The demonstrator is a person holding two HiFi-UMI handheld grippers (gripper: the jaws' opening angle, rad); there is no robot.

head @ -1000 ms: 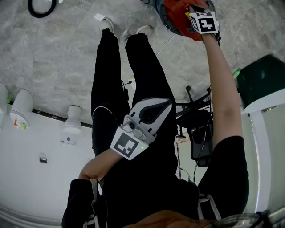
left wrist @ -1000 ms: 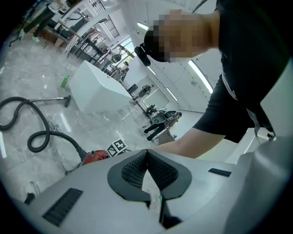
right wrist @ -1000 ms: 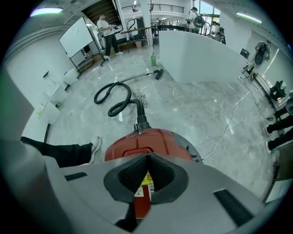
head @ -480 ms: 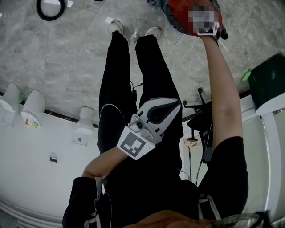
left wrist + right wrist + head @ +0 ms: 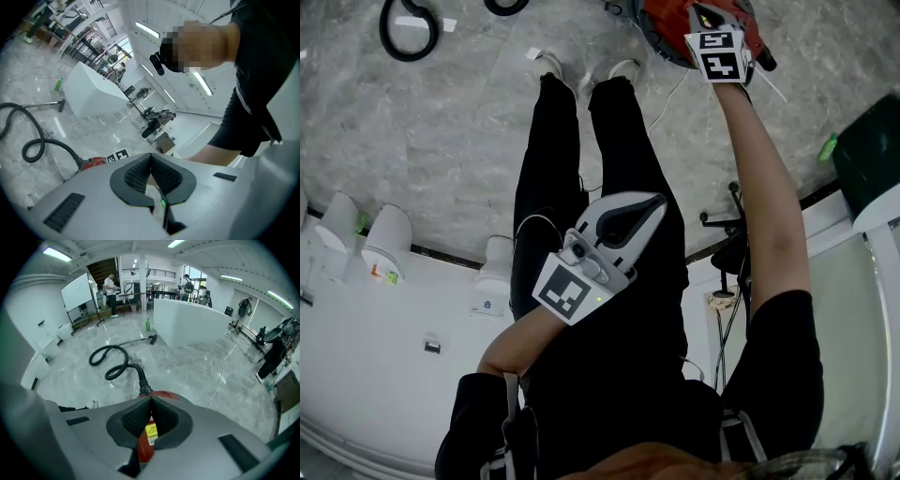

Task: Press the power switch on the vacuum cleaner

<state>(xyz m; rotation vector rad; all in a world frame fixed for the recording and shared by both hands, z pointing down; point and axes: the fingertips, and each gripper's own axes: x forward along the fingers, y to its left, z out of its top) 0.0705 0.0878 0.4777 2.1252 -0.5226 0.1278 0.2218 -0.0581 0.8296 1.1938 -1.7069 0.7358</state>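
Closest in, the left tongs (image 5: pixel 150 161) hang idle at the person's waist, with their ribbed pads pressed together and nothing between them. They have no part in this step and are best left there, clear of the reaching arm.

Farther out, the right arm is stretched down and forward. The right tongs (image 5: pixel 150 403) are also closed tip to tip, and that is the right shape for this job: two joined tips make one firm, blunt point for pressing. They are not clamped on anything. Through the gap behind the tips the red vacuum cleaner (image 5: pixel 144 448) and its yellow label (image 5: pixel 151 433) show very near, but whether the tips touch the casing cannot be told.

The vacuum cleaner sits on the floor (image 5: pixel 441 141) just beyond the person's feet, directly under the right tongs. No view clearly shows the power switch itself. So the careful course is to find it first, keep the tips together, line them up squarely over it and push straight down, not at a slant that could slide off the rounded casing.

Beyond, the black hose (image 5: pixel 115 363) curls away across the floor. A steady, short press should not shift the body or drag it.
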